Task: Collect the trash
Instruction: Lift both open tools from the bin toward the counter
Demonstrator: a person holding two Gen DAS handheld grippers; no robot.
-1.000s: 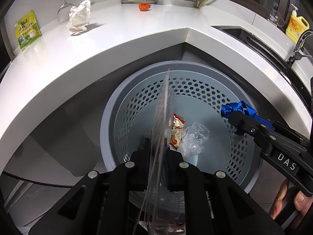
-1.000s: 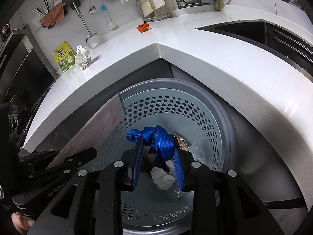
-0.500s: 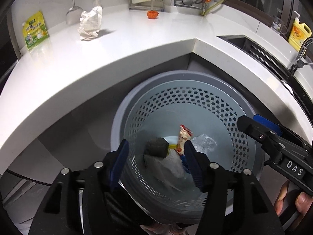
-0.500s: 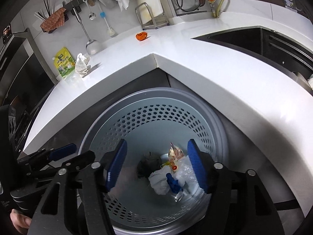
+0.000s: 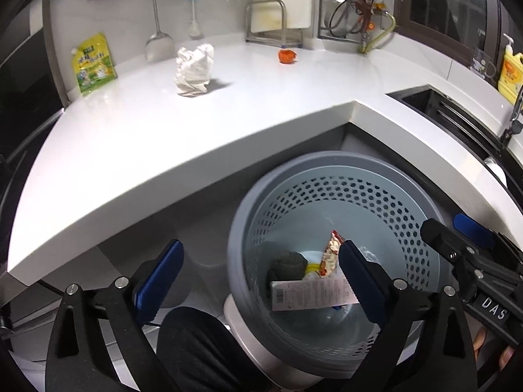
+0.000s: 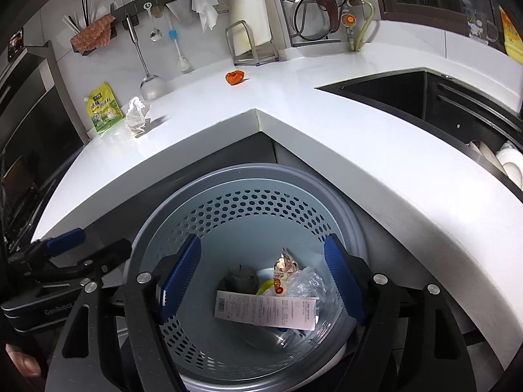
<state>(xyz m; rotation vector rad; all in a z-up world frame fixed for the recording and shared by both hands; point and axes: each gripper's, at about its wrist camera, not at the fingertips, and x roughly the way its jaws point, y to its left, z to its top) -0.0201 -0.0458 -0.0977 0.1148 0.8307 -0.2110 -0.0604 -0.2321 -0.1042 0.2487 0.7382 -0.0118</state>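
Note:
A grey perforated trash basket (image 5: 255,215) (image 6: 248,202) stands on the floor under the counter corner. Inside lie a flat clear package with a white label (image 5: 310,294) (image 6: 264,307), a snack wrapper (image 5: 330,254) (image 6: 284,268), crumpled clear plastic (image 6: 307,284) and a dark wad (image 5: 287,263) (image 6: 240,276). My left gripper (image 5: 258,274) is open and empty at the basket's left rim. My right gripper (image 6: 261,274) is open and empty above the basket. On the white counter (image 5: 261,111) lie a crumpled white paper (image 5: 194,70) (image 6: 137,116), an orange scrap (image 5: 287,56) (image 6: 234,77) and a yellow-green pouch (image 5: 93,63) (image 6: 104,107).
A sink (image 6: 392,91) is set into the counter at the right, with a yellow detergent bottle (image 5: 510,70) behind it. Utensils hang on the back wall (image 6: 153,32). A metal rack (image 5: 271,29) stands at the counter's back. My right gripper also shows in the left wrist view (image 5: 470,254).
Both grippers opened and dropped their loads into the basket: the clear package from the left, the blue item from the right. Both then pulled up and back; the left shifted left.

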